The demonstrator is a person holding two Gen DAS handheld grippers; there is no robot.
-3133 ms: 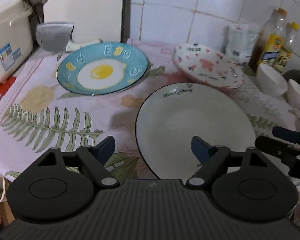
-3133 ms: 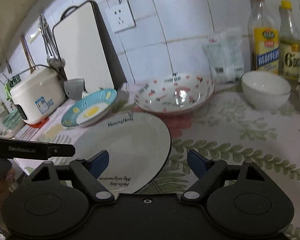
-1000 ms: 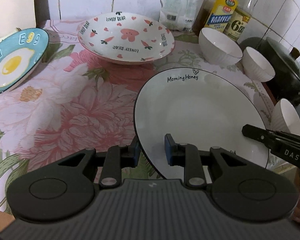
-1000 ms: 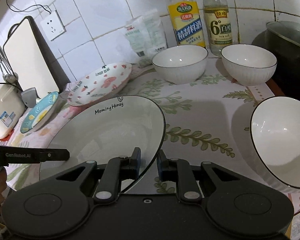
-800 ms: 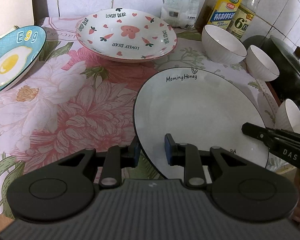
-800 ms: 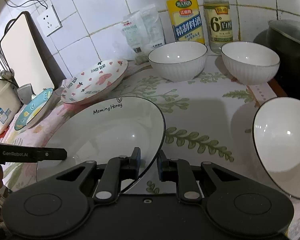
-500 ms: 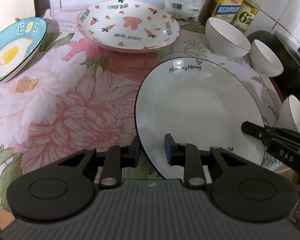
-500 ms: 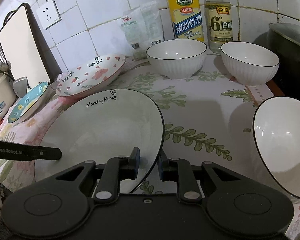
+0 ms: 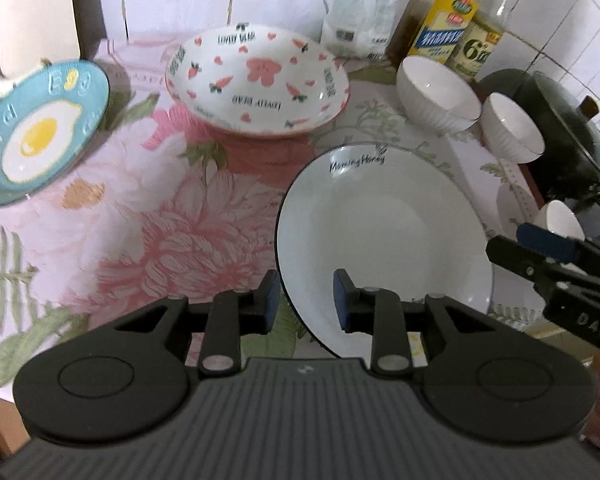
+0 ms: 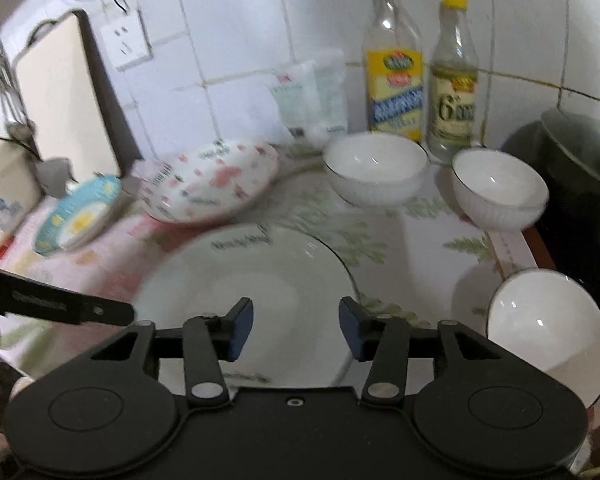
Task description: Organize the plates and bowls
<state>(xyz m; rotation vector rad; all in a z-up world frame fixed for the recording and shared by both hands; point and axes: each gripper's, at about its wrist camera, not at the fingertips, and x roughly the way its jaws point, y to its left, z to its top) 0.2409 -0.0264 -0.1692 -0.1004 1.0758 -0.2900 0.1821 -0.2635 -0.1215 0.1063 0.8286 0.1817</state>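
Both grippers have just released the white "Morning Honey" plate point(image 9: 384, 236): left gripper point(image 9: 305, 300) jaws slightly spread astride its rim, right gripper point(image 10: 296, 328) jaws wider. Plate rests on worktop point(image 9: 148, 216) before the carrot-print dish point(image 9: 256, 80); placement judged complete.

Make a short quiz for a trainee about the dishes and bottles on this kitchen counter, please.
1. True or false: the white plate is stacked on the carrot plate.
2. What picture is on the blue plate? A. a fried egg B. a fish C. a lemon
3. Fill in: beside the tall bottle, the short bottle has a ___ cap.

Key: 1. False, they lie apart on the cloth. 2. A. 3. yellow.
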